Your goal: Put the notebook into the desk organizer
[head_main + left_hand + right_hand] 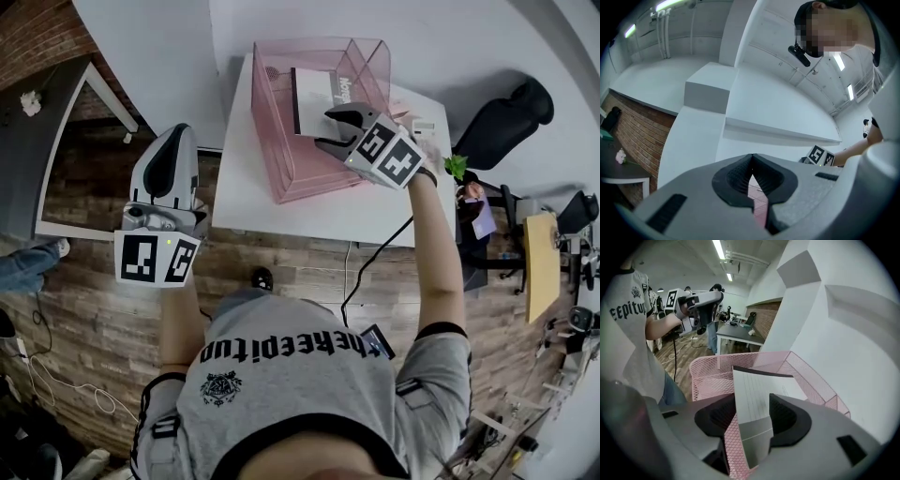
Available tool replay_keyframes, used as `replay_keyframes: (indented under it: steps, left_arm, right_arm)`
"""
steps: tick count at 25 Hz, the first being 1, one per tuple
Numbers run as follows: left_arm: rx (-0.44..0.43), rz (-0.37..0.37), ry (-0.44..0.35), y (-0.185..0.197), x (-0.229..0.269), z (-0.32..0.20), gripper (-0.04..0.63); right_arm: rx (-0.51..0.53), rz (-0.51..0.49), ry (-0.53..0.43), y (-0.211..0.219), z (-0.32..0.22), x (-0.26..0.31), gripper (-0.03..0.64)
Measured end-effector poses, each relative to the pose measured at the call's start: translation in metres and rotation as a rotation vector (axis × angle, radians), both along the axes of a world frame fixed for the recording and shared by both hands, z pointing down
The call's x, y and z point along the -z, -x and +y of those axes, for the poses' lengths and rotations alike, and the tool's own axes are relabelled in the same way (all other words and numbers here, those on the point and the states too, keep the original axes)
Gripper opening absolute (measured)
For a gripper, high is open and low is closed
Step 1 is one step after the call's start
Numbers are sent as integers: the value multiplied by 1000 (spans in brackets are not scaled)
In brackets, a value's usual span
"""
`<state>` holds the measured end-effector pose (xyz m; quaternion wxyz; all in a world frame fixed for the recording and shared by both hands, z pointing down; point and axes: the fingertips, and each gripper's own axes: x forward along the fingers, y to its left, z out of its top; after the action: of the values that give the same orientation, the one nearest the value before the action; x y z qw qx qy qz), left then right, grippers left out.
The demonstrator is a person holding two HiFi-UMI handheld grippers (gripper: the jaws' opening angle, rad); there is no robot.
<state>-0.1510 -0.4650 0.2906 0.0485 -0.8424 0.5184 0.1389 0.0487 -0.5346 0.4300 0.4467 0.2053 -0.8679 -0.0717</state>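
We are holding our left tool (174, 141) with jaws together (it is hanging beside the worktop (375, 211)). Farther out, our right tool (332, 129) is hovering, jaws apart around the notebook (314, 94), which is sitting upright inside the pink organizer (281, 141).

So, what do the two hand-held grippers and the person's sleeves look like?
Both are light grey shells with black ribbed jaw pads. The left hand-held gripper and the right hand-held gripper each carry a white cube with black square markers. A black cable hangs by the right one. The sleeves are short, grey, black-edged.
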Motion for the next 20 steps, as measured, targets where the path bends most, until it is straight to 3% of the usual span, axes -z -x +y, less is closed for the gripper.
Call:
replay_keyframes:
  steps: [7,12,14,16,20]
  left_arm:
    - [-25,6,-4,-6,0,1,3]
    - [-41,7,-6,-15,2,3,3]
    - [-46,7,-10,-19,4,6,3]
    - [-53,8,-17,-24,6,8,3]
    - [-70,10,-30,-36,11,13,3]
  right_arm:
    - [-61,-114,18,2,9,8,196]
    - [-180,-306,39,-1,12,23,192]
    - [-245,-390,22,-5,13,35,140]
    - [-313,-453,-23,-11,14,46,20]
    - [-403,-556,-90,-22,23,60,2]
